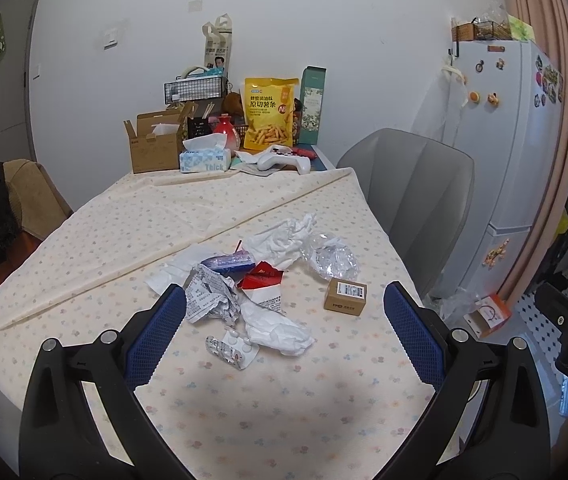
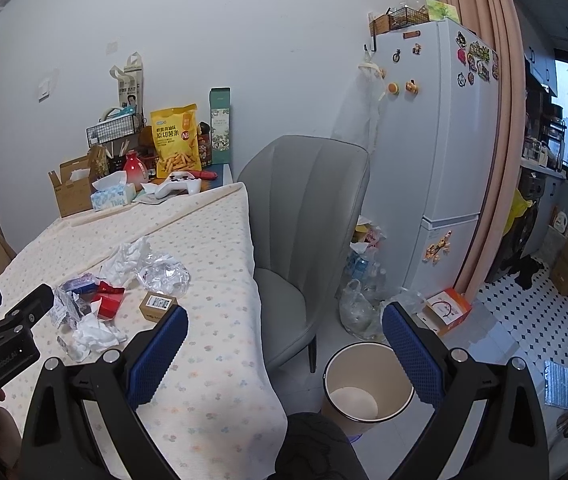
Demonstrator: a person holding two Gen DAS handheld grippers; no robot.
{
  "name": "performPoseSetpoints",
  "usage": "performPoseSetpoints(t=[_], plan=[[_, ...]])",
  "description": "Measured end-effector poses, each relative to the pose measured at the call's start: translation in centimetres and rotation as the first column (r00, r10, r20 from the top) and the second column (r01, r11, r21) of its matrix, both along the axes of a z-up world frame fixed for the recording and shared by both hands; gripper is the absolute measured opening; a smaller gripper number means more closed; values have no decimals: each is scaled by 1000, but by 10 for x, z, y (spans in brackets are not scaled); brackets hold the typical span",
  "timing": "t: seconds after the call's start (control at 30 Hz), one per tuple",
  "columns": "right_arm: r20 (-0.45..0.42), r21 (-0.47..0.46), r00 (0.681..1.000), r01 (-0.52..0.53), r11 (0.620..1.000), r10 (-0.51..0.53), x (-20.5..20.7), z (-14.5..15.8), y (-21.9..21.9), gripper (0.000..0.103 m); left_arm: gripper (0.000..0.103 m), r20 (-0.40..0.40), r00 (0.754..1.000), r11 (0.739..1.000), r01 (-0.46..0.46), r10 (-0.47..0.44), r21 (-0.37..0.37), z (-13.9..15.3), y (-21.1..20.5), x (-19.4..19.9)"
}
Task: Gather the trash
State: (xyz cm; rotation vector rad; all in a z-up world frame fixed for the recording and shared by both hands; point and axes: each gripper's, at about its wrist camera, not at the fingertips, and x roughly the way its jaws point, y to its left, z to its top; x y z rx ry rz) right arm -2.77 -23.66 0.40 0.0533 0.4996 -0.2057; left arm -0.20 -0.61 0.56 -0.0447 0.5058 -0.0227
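Trash lies in a pile mid-table: crumpled white tissue (image 1: 276, 330), a crumpled printed receipt (image 1: 210, 294), a red and white packet (image 1: 262, 284), a blue wrapper (image 1: 228, 261), a pill blister (image 1: 230, 348), clear plastic (image 1: 334, 256) and a small brown box (image 1: 345, 297). My left gripper (image 1: 284, 300) hangs open just before the pile, holding nothing. My right gripper (image 2: 284, 320) is open and empty at the table's right edge, above a cream waste bin (image 2: 368, 384) on the floor. The same box (image 2: 158, 305) and tissue (image 2: 96, 334) show in the right wrist view.
A grey chair (image 2: 304, 220) stands at the table's right side, a white fridge (image 2: 444, 160) behind it. Plastic bags (image 2: 358, 308) and an orange box (image 2: 446, 310) lie on the floor. The far table end holds a tissue box (image 1: 205, 160), snack bag (image 1: 270, 112), game controller (image 1: 284, 158) and cardboard box (image 1: 154, 144).
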Motion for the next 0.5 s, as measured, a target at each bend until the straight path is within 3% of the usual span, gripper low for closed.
performPoseSetpoints(t=[0.5], plan=[[-7,-3,999,-35,999,35,4,1,13,96,98,-16,1000,1000,-22,22,-18,-4,14,2]])
